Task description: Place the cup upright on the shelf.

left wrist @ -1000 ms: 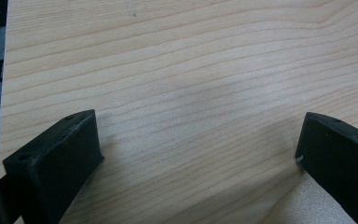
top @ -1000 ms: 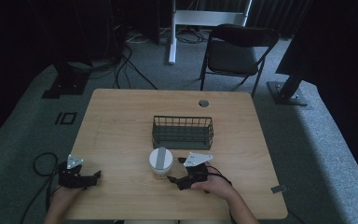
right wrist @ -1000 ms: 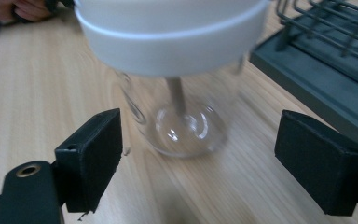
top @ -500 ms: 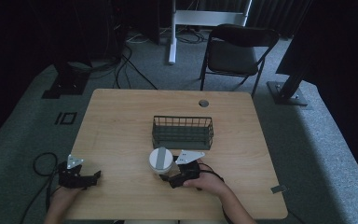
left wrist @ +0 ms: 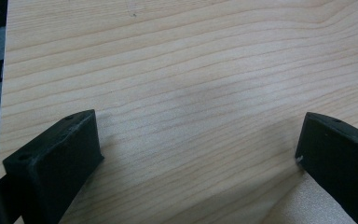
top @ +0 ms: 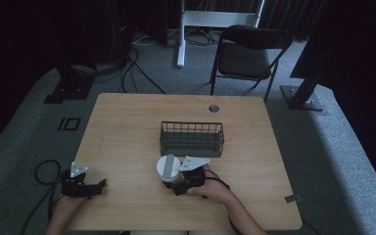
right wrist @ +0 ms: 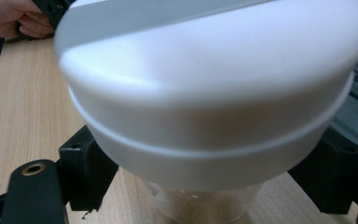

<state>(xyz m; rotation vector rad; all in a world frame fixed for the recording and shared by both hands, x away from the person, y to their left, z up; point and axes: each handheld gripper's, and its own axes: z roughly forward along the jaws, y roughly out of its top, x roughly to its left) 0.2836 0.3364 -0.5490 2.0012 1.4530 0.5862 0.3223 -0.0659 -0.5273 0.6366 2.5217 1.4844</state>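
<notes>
So the setup is a wooden table [top: 127, 127] with a dark wire basket [top: 192, 138] sitting around the middle, long side running left to right. Just in front of the basket, toward the person, stands a white-lidded jar [top: 168, 168], upright, lid up, clear body underneath. It's near the basket's front wall but not touching it as far as I can tell from the high view.

The relation that matters: the jar is right at the right gripper [top: 177, 184], basically between its jaws, while the basket lies just past the jar, away from the person. In the right gripper view the jar [right wrist: 214, 93] looms huge, and the two black jaws sit on either side of the clear body right under the lid. They look like they're at or very close to the jar's sides, but I honestly can't tell whether they're squeezing it or only bracketing it. The jar's axis is vertical, so the jaws are crossing it sideways, which looks like the sensible way to grab it.

The left gripper [top: 99, 184] is way off at the near left corner of the table, well apart from the jar. Its own view shows its jaws spread wide with nothing but bare wood grain [left wrist: 191, 70] between them.

So the right hand [top: 210, 188] is clearly the nearer one, and my guess is any lift goes forward into the basket.
</notes>
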